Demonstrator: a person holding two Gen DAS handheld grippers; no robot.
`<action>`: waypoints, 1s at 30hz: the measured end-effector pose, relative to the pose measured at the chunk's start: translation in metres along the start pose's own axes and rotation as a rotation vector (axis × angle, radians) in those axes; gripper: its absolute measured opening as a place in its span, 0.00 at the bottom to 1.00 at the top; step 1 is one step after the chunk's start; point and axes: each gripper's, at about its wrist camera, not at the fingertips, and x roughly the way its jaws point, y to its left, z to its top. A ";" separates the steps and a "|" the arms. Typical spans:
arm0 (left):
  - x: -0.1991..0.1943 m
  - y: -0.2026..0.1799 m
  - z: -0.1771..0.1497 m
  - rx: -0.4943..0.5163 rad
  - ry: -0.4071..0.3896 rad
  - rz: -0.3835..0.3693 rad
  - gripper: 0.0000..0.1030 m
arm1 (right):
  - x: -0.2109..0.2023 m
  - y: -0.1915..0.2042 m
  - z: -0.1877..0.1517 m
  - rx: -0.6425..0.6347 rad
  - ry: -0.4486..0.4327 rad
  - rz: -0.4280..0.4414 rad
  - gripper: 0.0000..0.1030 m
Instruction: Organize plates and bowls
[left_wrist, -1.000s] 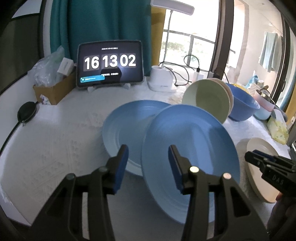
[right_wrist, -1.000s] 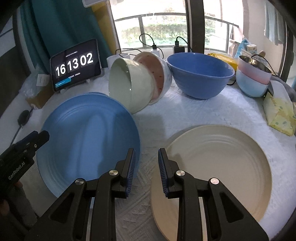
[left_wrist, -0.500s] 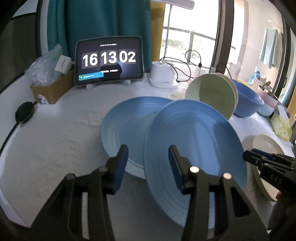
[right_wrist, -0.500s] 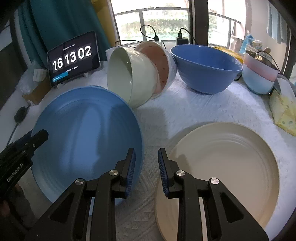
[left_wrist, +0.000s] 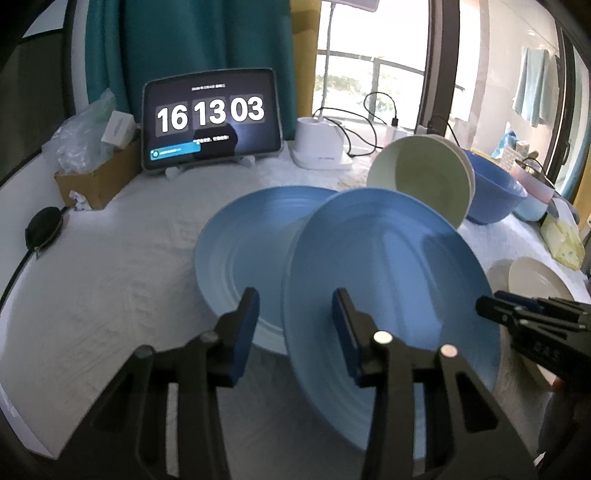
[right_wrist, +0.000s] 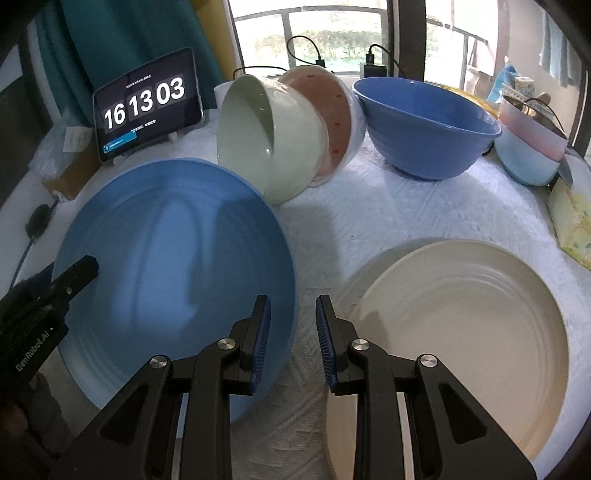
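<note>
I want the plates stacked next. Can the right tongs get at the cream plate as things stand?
Probably yes. The right tongs hang open beside the cream plate, whose near rim lies bare on the white cloth; the tilted blue plate sits on the other side.

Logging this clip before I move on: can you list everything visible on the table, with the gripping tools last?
blue plates: two, one tilted over a paler one lying flat, centre-left.
cream plate: one, near right.
tipped bowls: two, pale green nested in pink-speckled, back centre.
large bowl: one, blue, upright.
stacked bowls: two, pink in light blue, far right.
tablet clock: one, black, back left.
cardboard box: one, brown, far left.
left hand-held gripper: black, straddling tilted plate's rim, jaws just closing.
right hand-held gripper: black, empty, between plates.
</note>
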 end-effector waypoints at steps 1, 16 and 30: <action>0.000 0.000 0.000 -0.001 0.003 -0.006 0.37 | 0.000 0.001 0.000 -0.002 0.000 0.001 0.26; -0.005 0.000 -0.001 -0.002 0.006 -0.049 0.21 | 0.000 0.006 -0.004 -0.021 0.012 -0.003 0.19; -0.022 -0.006 0.000 0.016 -0.027 -0.051 0.21 | -0.023 0.003 -0.007 -0.017 -0.045 -0.013 0.17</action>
